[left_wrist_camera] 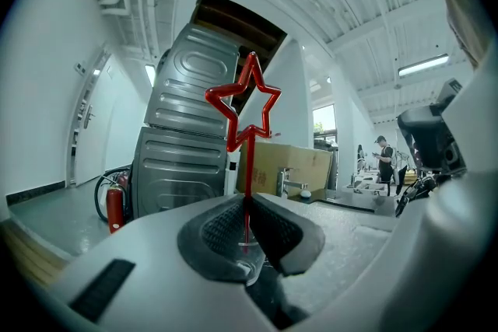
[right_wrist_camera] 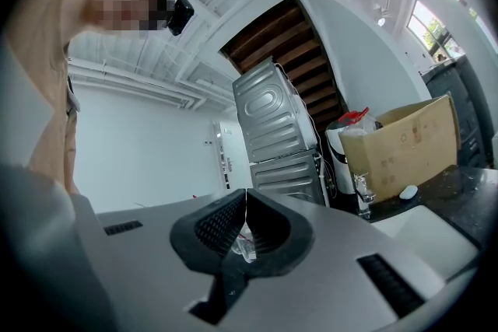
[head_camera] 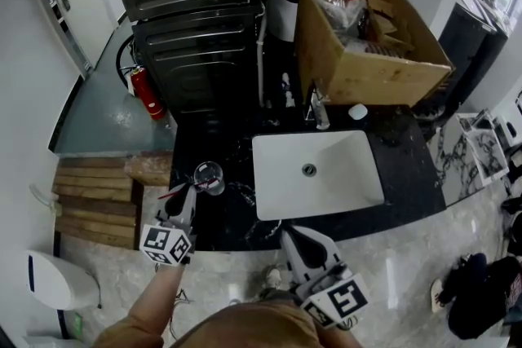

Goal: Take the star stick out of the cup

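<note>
My left gripper (left_wrist_camera: 247, 202) is shut on the thin stem of the red star stick (left_wrist_camera: 247, 109), whose outlined star stands upright above the jaws in the left gripper view. In the head view the left gripper (head_camera: 188, 193) hangs over the left part of the black counter. The red stick (head_camera: 173, 192) shows at its tip, and the clear cup (head_camera: 209, 176) stands just right of that tip. The stick is outside the cup. My right gripper (head_camera: 288, 235) is at the counter's front edge, and its jaws (right_wrist_camera: 246, 195) are shut with nothing between them.
A white basin (head_camera: 326, 187) is set into the black counter (head_camera: 220, 143), with a faucet (head_camera: 319, 110) behind it. A large cardboard box (head_camera: 367, 45) stands at the back right. Grey metal machines (head_camera: 196, 20) and a red fire extinguisher (head_camera: 147, 94) are beyond the counter.
</note>
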